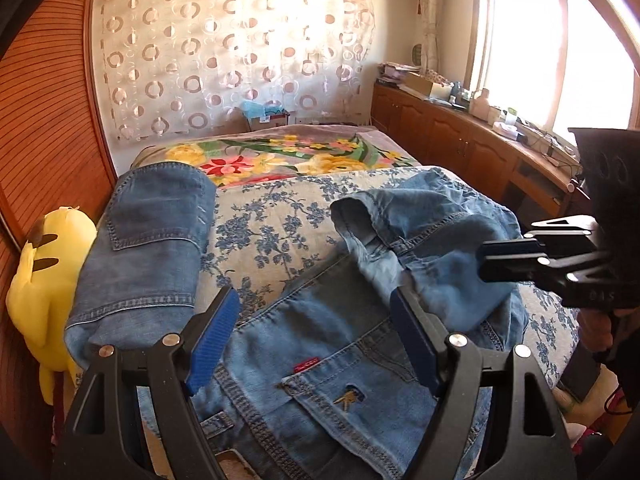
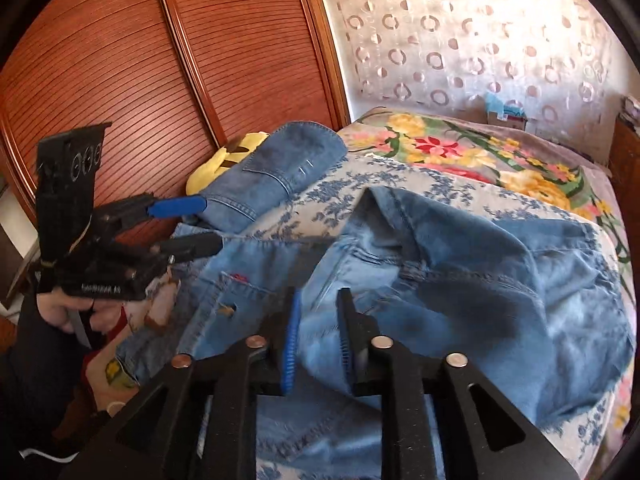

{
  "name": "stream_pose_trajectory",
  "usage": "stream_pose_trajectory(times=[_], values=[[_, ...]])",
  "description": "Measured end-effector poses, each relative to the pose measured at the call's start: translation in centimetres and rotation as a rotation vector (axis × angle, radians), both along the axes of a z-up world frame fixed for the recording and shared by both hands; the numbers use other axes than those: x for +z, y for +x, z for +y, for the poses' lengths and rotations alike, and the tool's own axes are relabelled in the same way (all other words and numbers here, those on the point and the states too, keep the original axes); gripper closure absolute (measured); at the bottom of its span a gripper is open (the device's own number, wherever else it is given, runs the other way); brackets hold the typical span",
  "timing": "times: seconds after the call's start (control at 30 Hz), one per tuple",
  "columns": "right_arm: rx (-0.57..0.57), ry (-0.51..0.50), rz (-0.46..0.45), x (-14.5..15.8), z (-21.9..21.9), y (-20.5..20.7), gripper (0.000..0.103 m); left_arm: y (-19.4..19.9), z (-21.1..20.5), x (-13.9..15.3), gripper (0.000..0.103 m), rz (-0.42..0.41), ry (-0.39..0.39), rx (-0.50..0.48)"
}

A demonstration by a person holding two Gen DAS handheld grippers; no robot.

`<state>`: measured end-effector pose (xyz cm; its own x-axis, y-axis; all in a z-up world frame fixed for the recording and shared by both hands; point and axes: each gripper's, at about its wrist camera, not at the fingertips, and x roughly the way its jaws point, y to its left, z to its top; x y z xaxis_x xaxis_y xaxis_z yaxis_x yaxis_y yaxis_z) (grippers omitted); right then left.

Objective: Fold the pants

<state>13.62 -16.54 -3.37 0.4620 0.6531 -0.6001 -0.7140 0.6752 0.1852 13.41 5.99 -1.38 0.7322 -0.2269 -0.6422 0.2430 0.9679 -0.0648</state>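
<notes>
Light blue jeans [image 1: 320, 340] lie crumpled on the bed, back pocket and red tag up, one leg thrown back over the seat [image 2: 480, 280]. My left gripper [image 1: 314, 296] hovers over the waistband and pocket. It is open wide with nothing between its blue pads, and it also shows at the left of the right wrist view [image 2: 210, 222]. My right gripper [image 2: 320, 294] stands over the bunched leg with a narrow gap between its pads. Denim shows in that gap, but the pads do not press on it. From the left wrist view, the right gripper [image 1: 486, 258] comes in from the right edge.
A second, darker pair of jeans [image 1: 148, 248] lies folded at the bed's left side beside a yellow plush toy [image 1: 44, 280]. A flowered blanket [image 1: 280, 152] covers the far end. Wooden wardrobe doors [image 2: 120, 80] stand left; a cluttered cabinet [image 1: 460, 132] runs under the window.
</notes>
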Motion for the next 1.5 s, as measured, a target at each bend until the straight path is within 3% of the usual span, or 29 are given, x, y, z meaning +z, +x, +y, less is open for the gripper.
stream_pose_trajectory(times=[0.1,0.23,0.4,0.63,0.8,0.93,1.13,1.27,1.5], values=[[-0.031,0.007,-0.017,0.7,-1.6,-1.0,0.075,0.4,-0.8,-0.2,0.024,0.006,0.0,-0.017],[-0.158,-0.036,-0.05,0.0,-3.9,-0.3,0.074,1.1,-2.9,-0.4,0.024,0.011,0.007,-0.058],[-0.312,-0.115,-0.098,-1.7,-6.4,-0.3,0.074,2.3,-6.0,-0.8,0.033,0.034,0.018,-0.12],[-0.417,-0.114,-0.075,-3.5,-8.2,-0.5,0.074,4.7,-9.8,-2.7,0.047,0.116,0.033,-0.196],[-0.47,-0.104,-0.043,-4.1,-9.9,-1.0,0.073,6.6,-11.8,-5.1,0.047,0.205,0.081,-0.207],[-0.477,-0.105,-0.011,-4.2,-9.6,-0.9,0.073,6.5,-11.9,-6.0,0.065,0.235,0.063,-0.217],[-0.491,-0.081,0.002,-3.6,-10.0,-1.1,0.073,4.0,-11.9,-4.7,0.1,0.171,0.054,-0.253],[-0.509,-0.048,0.015,-4.1,-11.0,-1.3,0.073,0.5,-10.7,-1.1,0.101,0.037,0.036,-0.241],[-0.515,-0.034,0.007,-4.6,-11.3,-1.5,0.073,-4.2,-6.8,4.0,0.101,-0.089,-0.003,-0.194]])
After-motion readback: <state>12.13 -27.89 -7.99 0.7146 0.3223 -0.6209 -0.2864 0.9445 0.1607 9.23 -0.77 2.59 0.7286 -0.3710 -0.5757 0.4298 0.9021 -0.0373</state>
